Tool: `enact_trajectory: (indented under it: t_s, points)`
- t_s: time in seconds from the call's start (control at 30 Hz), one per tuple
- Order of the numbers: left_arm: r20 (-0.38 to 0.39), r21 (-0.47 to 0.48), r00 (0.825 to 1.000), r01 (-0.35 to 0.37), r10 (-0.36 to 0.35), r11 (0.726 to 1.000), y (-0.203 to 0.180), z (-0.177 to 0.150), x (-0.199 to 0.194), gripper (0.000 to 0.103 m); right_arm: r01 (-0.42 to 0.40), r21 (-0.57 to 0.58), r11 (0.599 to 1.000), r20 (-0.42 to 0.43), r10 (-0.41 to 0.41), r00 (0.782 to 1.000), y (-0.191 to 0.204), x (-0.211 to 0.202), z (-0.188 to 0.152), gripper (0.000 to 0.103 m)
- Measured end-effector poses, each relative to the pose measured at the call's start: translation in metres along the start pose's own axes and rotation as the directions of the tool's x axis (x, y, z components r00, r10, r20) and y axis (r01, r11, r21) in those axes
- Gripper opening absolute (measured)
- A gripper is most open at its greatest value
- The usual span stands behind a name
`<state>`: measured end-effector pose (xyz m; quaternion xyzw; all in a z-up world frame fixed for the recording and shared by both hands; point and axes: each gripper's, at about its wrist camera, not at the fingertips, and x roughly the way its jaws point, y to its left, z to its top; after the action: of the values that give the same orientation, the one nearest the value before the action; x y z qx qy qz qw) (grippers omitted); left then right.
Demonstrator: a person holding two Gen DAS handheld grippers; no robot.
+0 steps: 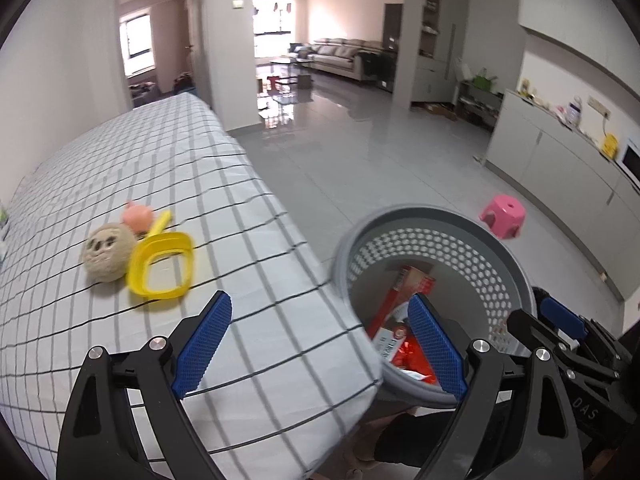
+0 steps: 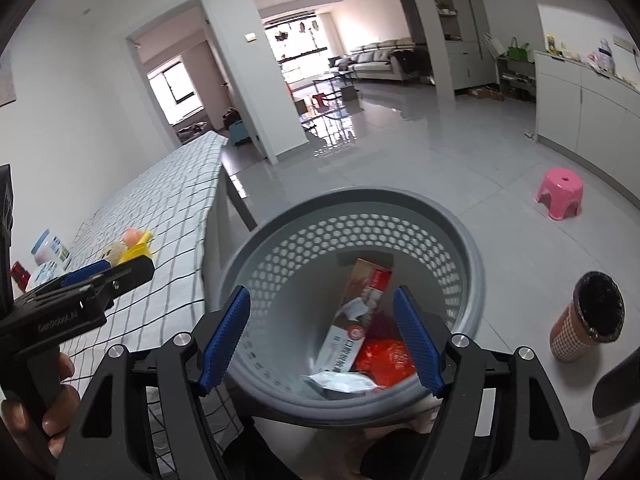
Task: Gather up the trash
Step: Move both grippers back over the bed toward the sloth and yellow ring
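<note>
The left gripper (image 1: pixel 320 340) is hovering over the corner of the table where the checked cloth (image 1: pixel 160 184) is hanging over the edge, its 2 blue pads (image 1: pixel 202 342) standing wide apart and pinching nothing. The right gripper (image 2: pixel 322 336) is hanging directly above the grey perforated bin (image 2: pixel 460 240), its pads (image 2: pixel 226 336) likewise spread with only air between them. The bin is standing on the tiled floor (image 2: pixel 440 160) just beside the table's corner, and the trash is lying at its bottom: a long toothpaste box (image 2: pixel 356 312) leaning against the inner wall, a crumpled red wrapper (image 2: pixel 386 360) beside it, and a pale crumpled packet (image 2: pixel 340 384) nearest the camera. On the cloth, near one another, a round beige plush toy (image 1: pixel 108 252), a yellow plastic scoop-like piece (image 1: pixel 162 264) touching it, and a small pink toy (image 1: pixel 138 216) are resting. A few jars and containers (image 2: pixel 48 248) are sitting farther along the table in the right wrist view. A pink stool (image 2: pixel 560 194) is standing well apart on the floor, and a checked cup with a dark inside (image 2: pixel 588 316) is standing near the bin. A hand (image 2: pixel 36 404) is gripping the left tool's handle.
</note>
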<state>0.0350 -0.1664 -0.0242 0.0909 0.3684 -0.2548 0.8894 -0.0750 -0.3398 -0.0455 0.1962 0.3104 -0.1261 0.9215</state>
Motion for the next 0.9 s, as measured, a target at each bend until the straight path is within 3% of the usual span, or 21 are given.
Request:
enact_trajectory:
  t_s: [0.47, 0.9]
  points:
    - [0.035, -0.133, 0.989, -0.139, 0.145, 0.981, 0.074, -0.011, -0.021, 0.095, -0.119, -0.149, 0.982, -0.035, 0.115, 0.993, 0.073, 0.028, 0.005, 0.074]
    - [-0.003, -0.247, 0.948, -0.308, 0.317, 0.919, 0.151, -0.031, -0.031, 0.096, -0.204, -0.253, 0.946, -0.112, 0.181, 0.977, 0.137, 0.070, 0.006, 0.076]
